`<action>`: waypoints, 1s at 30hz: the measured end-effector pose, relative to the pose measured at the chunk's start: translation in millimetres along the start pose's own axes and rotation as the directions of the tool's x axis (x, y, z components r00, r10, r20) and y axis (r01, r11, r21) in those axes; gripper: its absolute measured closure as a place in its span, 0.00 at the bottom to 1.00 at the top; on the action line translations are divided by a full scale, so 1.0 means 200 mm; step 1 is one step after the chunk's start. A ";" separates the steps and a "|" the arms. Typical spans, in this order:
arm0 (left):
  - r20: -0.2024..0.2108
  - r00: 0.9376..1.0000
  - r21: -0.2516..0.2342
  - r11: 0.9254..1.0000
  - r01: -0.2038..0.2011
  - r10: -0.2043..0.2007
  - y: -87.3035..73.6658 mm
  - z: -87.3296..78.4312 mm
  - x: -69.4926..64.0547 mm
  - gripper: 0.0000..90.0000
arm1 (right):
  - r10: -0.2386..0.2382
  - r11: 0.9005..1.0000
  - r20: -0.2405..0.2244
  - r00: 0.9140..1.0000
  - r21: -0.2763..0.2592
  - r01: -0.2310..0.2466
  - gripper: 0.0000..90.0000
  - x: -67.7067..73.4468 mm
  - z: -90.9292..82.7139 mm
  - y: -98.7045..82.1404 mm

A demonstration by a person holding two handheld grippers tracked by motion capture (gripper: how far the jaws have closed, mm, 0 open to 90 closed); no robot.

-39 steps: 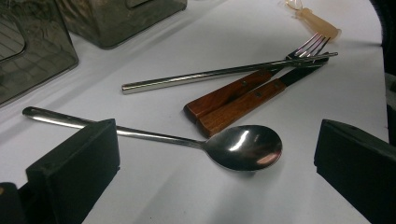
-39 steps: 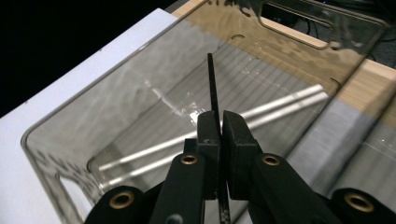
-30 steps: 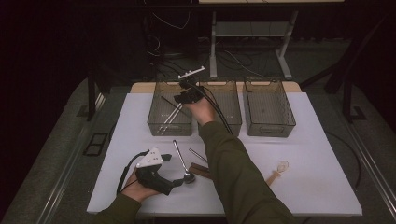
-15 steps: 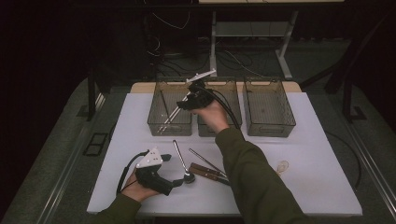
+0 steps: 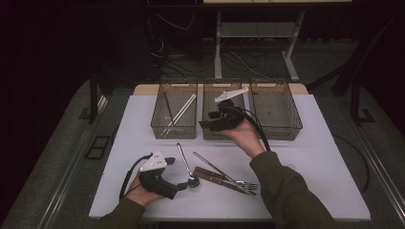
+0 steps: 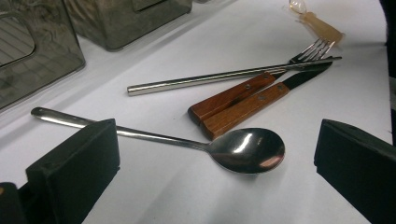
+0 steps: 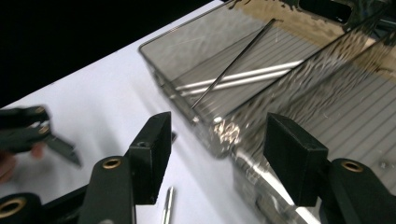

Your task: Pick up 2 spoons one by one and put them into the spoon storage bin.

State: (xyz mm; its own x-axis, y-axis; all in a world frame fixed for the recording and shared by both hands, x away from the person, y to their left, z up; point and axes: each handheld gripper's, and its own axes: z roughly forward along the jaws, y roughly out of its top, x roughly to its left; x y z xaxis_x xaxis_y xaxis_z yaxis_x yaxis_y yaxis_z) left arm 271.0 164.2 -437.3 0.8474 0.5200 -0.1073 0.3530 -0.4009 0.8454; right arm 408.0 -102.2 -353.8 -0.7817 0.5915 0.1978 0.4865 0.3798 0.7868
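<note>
Now both tongs are apart and empty; left tongs, closing around the spoon, could skid it; right tongs might knock the bin ahead.

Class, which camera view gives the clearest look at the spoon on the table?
The left gripper view: the spoon lies close up between the open jaws, bowl and handle sharp. The high view shows it small, beside the left gripper. The right gripper view catches at most a blurred handle tip.

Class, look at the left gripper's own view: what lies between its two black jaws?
The spoon lies on the white table between the open jaws of the left gripper, untouched, its bowl nearer the right-hand jaw in the left gripper view.
</note>
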 end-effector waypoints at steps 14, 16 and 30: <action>-0.052 0.998 -0.017 0.999 0.040 -0.040 -0.01 0.00 0.00 0.00 | -0.023 1.000 -0.035 0.999 0.016 0.024 0.47 0.03 -0.19 -0.29; -0.053 0.998 -0.008 0.999 0.038 -0.039 -0.01 0.01 0.00 0.00 | -0.022 0.999 -0.036 0.999 0.022 0.023 0.47 0.04 -0.22 -0.33; -0.023 1.000 0.016 1.000 0.004 -0.004 0.00 0.03 -0.02 0.00 | -0.005 0.995 -0.053 0.999 0.104 0.011 0.68 0.13 -0.31 -0.63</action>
State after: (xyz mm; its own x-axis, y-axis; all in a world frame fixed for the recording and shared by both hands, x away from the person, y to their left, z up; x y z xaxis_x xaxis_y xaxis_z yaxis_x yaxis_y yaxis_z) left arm 270.2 158.4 -440.0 0.8369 0.5384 -0.0985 0.3629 -0.4111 0.8362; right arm 301.6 -180.1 -411.7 -0.8041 0.5505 0.2245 0.5158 0.4580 0.7240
